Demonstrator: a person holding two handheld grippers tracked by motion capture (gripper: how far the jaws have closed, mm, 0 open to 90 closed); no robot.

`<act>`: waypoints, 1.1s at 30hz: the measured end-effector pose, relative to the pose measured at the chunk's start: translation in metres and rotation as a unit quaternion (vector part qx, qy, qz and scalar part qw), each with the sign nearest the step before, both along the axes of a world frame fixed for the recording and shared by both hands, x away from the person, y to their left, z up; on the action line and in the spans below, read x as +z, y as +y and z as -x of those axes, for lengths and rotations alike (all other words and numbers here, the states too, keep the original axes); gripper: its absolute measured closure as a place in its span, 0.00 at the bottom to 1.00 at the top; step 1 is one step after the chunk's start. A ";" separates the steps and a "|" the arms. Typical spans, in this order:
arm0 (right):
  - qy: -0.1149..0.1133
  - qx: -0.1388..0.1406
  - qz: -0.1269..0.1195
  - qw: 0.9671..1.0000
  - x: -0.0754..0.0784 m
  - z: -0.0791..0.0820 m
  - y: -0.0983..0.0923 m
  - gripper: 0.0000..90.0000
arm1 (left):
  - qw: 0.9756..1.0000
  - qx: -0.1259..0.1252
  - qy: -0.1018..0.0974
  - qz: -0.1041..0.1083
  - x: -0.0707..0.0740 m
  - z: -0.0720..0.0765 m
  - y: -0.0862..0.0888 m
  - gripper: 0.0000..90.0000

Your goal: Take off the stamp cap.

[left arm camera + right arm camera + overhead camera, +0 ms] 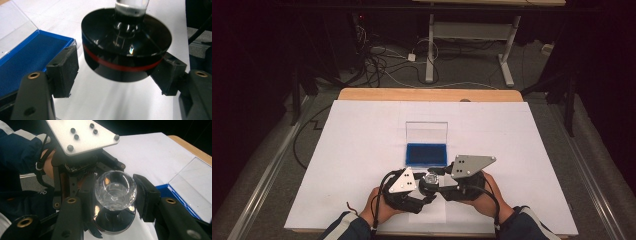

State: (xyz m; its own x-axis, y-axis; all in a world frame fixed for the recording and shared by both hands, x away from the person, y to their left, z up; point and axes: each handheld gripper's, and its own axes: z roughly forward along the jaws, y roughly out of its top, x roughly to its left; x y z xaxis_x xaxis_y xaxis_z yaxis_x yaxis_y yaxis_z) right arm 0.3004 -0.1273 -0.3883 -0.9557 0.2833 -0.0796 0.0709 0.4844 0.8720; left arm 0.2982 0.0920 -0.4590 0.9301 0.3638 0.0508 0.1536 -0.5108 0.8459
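Observation:
A clear faceted crystal knob (115, 190) stands on a round black base with a red stripe (125, 53); the piece (430, 178) hangs just above the white sheet, near its front edge. My right gripper (116, 192) is shut on the crystal top, a pad pressing on each side. My left gripper (117, 75) has its jaws around the black base: the right pad (168, 75) touches the rim, while the left pad (63, 71) stands a little off it. In the high view the left gripper (426, 191) and right gripper (434, 176) meet tip to tip at the piece.
An open case with a blue lining (426, 155) and an upright clear lid (426, 132) sits just beyond the grippers; it is at the left in the left gripper view (25, 57). A white sheet (362, 150) covers the wooden table (427, 94). Both hands rest at the front edge.

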 end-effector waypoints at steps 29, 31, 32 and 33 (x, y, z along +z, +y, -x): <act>0.007 0.004 0.001 1.000 -0.004 -0.001 -0.004 0.63 | 0.999 -0.002 -0.025 -0.036 0.003 0.005 0.000 0.41; 0.006 0.004 0.002 1.000 -0.004 -0.001 -0.004 0.63 | 0.999 -0.002 -0.025 -0.037 0.004 0.005 0.000 0.41; 0.007 0.004 0.002 1.000 -0.004 -0.001 -0.004 0.63 | 0.999 0.000 -0.027 -0.038 0.004 0.005 0.000 0.41; 0.006 0.003 0.003 1.000 -0.004 -0.001 -0.004 0.63 | 0.999 0.001 -0.028 -0.040 0.004 0.005 0.000 0.41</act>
State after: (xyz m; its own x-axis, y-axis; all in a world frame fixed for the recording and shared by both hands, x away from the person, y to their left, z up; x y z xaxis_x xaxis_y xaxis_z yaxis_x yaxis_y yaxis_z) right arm 0.3011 -0.1318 -0.3921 -0.9584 0.2768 -0.0697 0.0784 0.4900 0.8682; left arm 0.2933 0.0920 -0.4554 0.9246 0.3578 0.1306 0.1086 -0.5763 0.8100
